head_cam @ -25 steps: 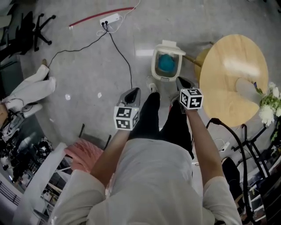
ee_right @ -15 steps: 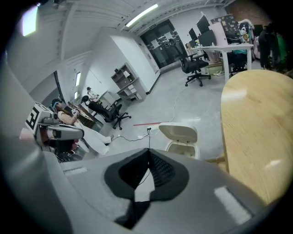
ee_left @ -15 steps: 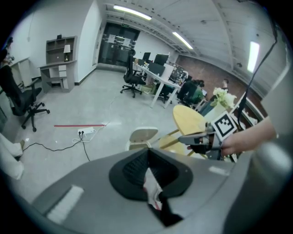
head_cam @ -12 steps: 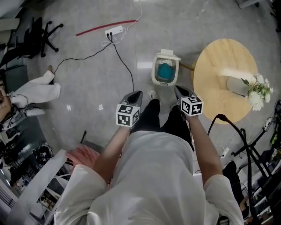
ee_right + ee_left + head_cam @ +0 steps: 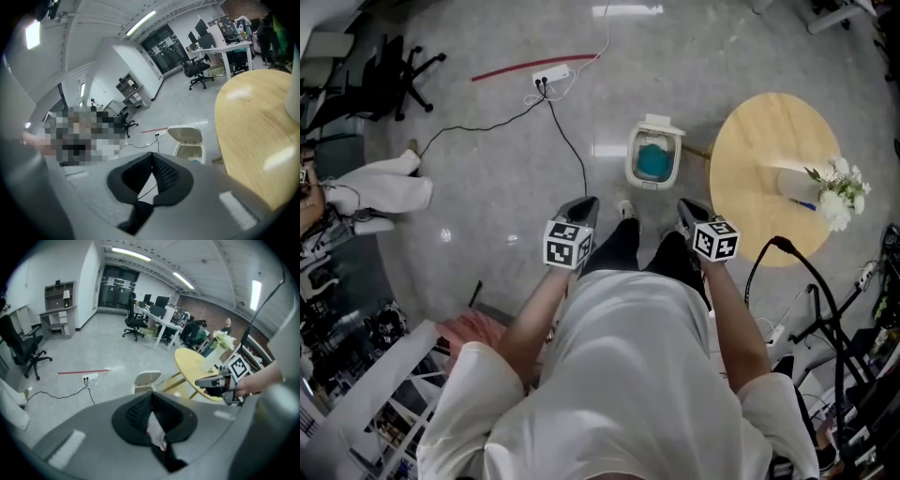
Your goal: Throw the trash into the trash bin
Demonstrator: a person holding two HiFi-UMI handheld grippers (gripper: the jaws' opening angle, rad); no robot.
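The white trash bin (image 5: 654, 159) stands on the floor ahead of my feet, lid flipped back, a blue bag inside. It also shows in the left gripper view, bin (image 5: 146, 379), and in the right gripper view, bin (image 5: 190, 140). My left gripper (image 5: 586, 204) and right gripper (image 5: 687, 206) hang side by side short of the bin, both pointing down toward it. The left gripper (image 5: 151, 394) has its tips together; a white and red shape shows through the gap behind them, seemingly a shoe below. The right gripper (image 5: 152, 154) is shut with nothing in it.
A round wooden table (image 5: 759, 187) with a vase of white flowers (image 5: 836, 187) stands right of the bin. A power strip (image 5: 551, 75) and its black cable (image 5: 572, 141) lie on the floor to the far left. Black cables and stands (image 5: 811, 300) crowd the right side.
Both grippers have risen and drawn back from the bin. The head view has pulled away, so the bin and table look smaller and farther off.
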